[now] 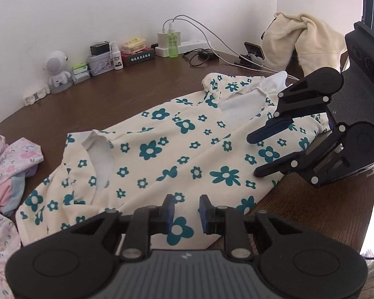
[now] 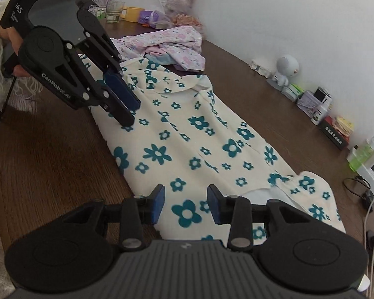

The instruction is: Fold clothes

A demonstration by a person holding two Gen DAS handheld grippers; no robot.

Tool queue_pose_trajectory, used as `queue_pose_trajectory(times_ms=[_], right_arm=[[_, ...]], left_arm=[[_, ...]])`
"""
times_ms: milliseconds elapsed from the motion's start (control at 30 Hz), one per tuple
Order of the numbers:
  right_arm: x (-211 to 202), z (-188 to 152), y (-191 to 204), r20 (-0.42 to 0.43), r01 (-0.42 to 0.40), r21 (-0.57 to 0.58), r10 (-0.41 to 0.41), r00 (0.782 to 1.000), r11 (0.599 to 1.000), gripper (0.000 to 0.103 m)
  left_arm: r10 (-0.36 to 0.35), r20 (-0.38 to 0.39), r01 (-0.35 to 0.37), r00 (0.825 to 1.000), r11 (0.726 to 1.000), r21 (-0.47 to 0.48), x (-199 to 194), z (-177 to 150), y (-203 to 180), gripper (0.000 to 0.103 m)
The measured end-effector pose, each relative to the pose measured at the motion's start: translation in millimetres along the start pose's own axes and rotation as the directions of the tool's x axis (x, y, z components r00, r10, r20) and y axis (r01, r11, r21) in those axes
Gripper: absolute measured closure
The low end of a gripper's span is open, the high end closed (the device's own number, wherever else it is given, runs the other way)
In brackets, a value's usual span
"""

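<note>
Two grippers, left point(image 1: 185, 211) and right point(image 2: 186, 205), hover part-open and empty over the flat floral garment point(image 1: 187, 149). Fold pending; next, grip an edge.

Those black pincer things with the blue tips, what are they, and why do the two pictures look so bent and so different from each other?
They are not a robot's. A person holds one hand-held gripper in each hand, and each carries a wide-angle camera looking along its two fingers, which bends the picture. The left camera shows its own left hand-held gripper at the bottom and the right hand-held gripper across from it. The right camera shows the same scene from the other side.

On the brown table lies a cream garment with teal flowers, spread out long. Both grippers are open above it, so nothing is held. A pink floral pile of clothes sits at one end. Along the wall stand a small white robot figure, a green bottle and a power strip with cables.
</note>
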State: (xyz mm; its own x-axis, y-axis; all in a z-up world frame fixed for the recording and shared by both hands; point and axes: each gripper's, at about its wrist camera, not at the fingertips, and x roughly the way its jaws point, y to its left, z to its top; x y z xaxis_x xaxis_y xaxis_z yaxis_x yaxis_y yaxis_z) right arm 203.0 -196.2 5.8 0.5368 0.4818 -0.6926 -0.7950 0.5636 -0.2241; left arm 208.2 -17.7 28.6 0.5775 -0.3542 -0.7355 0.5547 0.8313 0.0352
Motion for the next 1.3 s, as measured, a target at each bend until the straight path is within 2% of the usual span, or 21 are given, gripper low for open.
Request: queue_pose_trajectory(times_ms=[167,267,333,433,567,667,800,967,1067,1100,1133,1167,1300], right_arm=[[9.2,-5.2,-19.2,0.024,-0.082,0.108,0.080,0.997,0.991,0.065],[1.2,-19.8,-30.2,0.032,-0.092,0.142,0.088,0.996,0.986,0.061],[-9.4,-33.6,-37.3,0.033,-0.079,0.153,0.075,0.997,0.985,0.061],[-29.0,-55.4,-55.4,0.026,-0.049,0.175,0.045,0.999,0.983,0.062],[-54.2,-88.1,-84.4,-0.018,0.011,0.213,-0.007,1.000,0.977,0.064],[-73.2,-110.9,-106.8,-0.041,0.049,0.247,-0.040,0.998,0.968,0.065],[-91.9,-133.8,-127.6,-0.017,0.016,0.308,-0.011,1.000,0.951,0.064],[-100.1,-147.4,-137.7,-0.045,0.074,0.327,-0.063,0.997,0.942,0.063],[-102.8,-153.7,-141.1,-0.041,0.078,0.364,-0.068,0.997,0.928,0.062],[-102.3,-154.5,-140.8,-0.041,0.079,0.374,-0.069,0.997,0.924,0.062],[-102.8,-153.5,-140.0,-0.041,0.079,0.380,-0.068,0.997,0.922,0.062],[-105.6,-148.5,-137.5,-0.023,0.068,0.380,-0.064,0.998,0.923,0.062],[-118.6,-112.1,-117.2,0.110,-0.007,0.316,-0.029,0.994,0.949,0.059]], left_arm=[[0.025,-0.005,-0.025,1.000,0.996,-0.083,-4.5,-14.2,21.4,0.080],[0.020,-0.002,-0.020,1.000,0.991,-0.133,-9.6,-20.0,31.3,0.078],[0.040,-0.004,-0.040,0.999,0.991,-0.131,-12.3,-21.4,31.9,0.078],[0.129,-0.034,-0.132,0.991,0.988,-0.084,-14.9,-24.9,31.7,0.078],[0.175,-0.069,-0.181,0.982,0.980,-0.085,-24.0,-29.4,40.1,0.080],[0.185,-0.091,-0.193,0.978,0.977,-0.089,-26.2,-31.1,44.4,0.084],[0.182,-0.120,-0.195,0.976,0.975,-0.105,-27.3,-27.3,49.5,0.087],[0.205,-0.147,-0.216,0.968,0.974,-0.068,-25.7,-22.9,44.3,0.087],[0.211,-0.142,-0.221,0.967,0.973,-0.060,-27.1,-17.8,39.3,0.087],[0.216,-0.132,-0.224,0.967,0.973,-0.050,-29.5,-14.6,36.0,0.085],[0.222,-0.116,-0.227,0.968,0.973,-0.032,-32.7,-10.3,31.2,0.078],[0.224,-0.093,-0.226,0.970,0.974,-0.010,-36.1,-5.9,25.3,0.074],[0.180,-0.028,-0.177,0.983,0.981,0.076,-40.4,8.8,2.5,0.073]])
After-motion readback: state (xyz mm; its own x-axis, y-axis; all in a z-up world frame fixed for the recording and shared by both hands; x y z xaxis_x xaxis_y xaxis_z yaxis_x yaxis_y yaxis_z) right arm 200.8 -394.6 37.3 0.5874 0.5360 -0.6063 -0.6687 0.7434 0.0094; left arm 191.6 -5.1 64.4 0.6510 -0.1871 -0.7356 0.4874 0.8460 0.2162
